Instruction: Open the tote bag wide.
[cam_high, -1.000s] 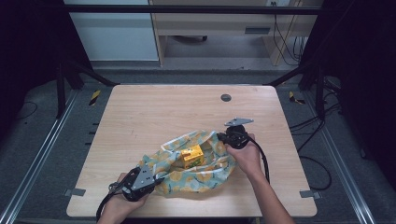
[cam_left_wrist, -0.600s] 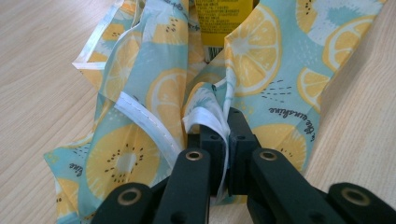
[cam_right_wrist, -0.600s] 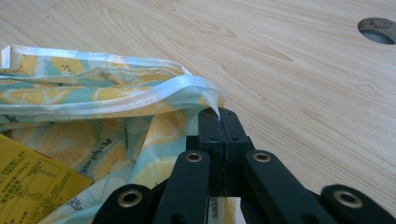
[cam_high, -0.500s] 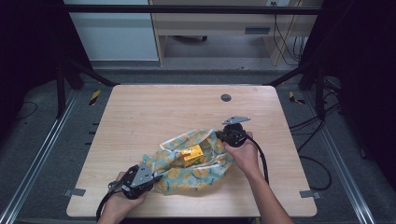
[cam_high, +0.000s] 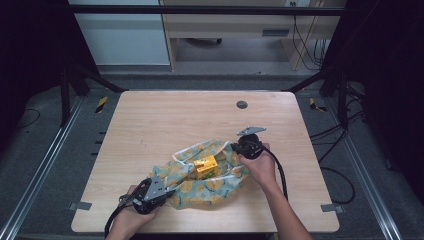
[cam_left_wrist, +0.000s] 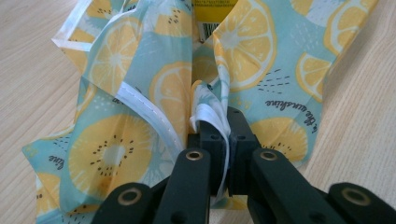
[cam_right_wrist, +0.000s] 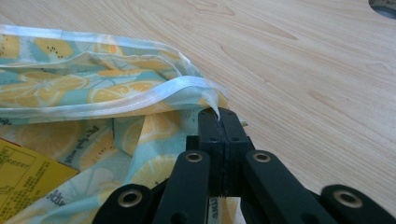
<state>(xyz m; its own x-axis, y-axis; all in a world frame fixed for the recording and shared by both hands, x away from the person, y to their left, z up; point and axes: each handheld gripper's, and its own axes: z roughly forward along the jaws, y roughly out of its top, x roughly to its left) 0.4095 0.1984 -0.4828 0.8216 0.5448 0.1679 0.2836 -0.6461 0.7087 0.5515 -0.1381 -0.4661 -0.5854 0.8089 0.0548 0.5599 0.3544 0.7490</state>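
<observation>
High view: the table (cam_high: 150, 125) is pale wood with a dark round hole (cam_high: 242, 104) near its far edge. At the near left corner the left hand (cam_high: 131, 220) holds the left gripper (cam_high: 167, 189), its cable looping off the near edge. The gripper points right and away, into the near-left end of the cloth (cam_high: 210, 182), a blue-green fabric printed with yellow lemon slices and edged in white. The cloth lies crumpled across the near middle of the table, bunched up around a yellow box (cam_high: 206, 166) that sits in its folds. At the cloth's far right end the right gripper (cam_high: 233, 146), a grey plate on top, meets the fabric, held by the right hand (cam_high: 258, 167), the forearm running back to the near edge.

Left gripper view: the left gripper (cam_left_wrist: 219, 133) is clenched on a gathered white hem of the cloth (cam_left_wrist: 144, 88), which fans out ahead on the table (cam_left_wrist: 32, 60). The box (cam_left_wrist: 212, 11) peeks out at the top.

Right gripper view: the right gripper (cam_right_wrist: 219, 122) is clamped tight on the cloth (cam_right_wrist: 93, 93) at a hemmed corner. The box (cam_right_wrist: 28, 179) shows at lower left, with bare table (cam_right_wrist: 303, 60) beyond
</observation>
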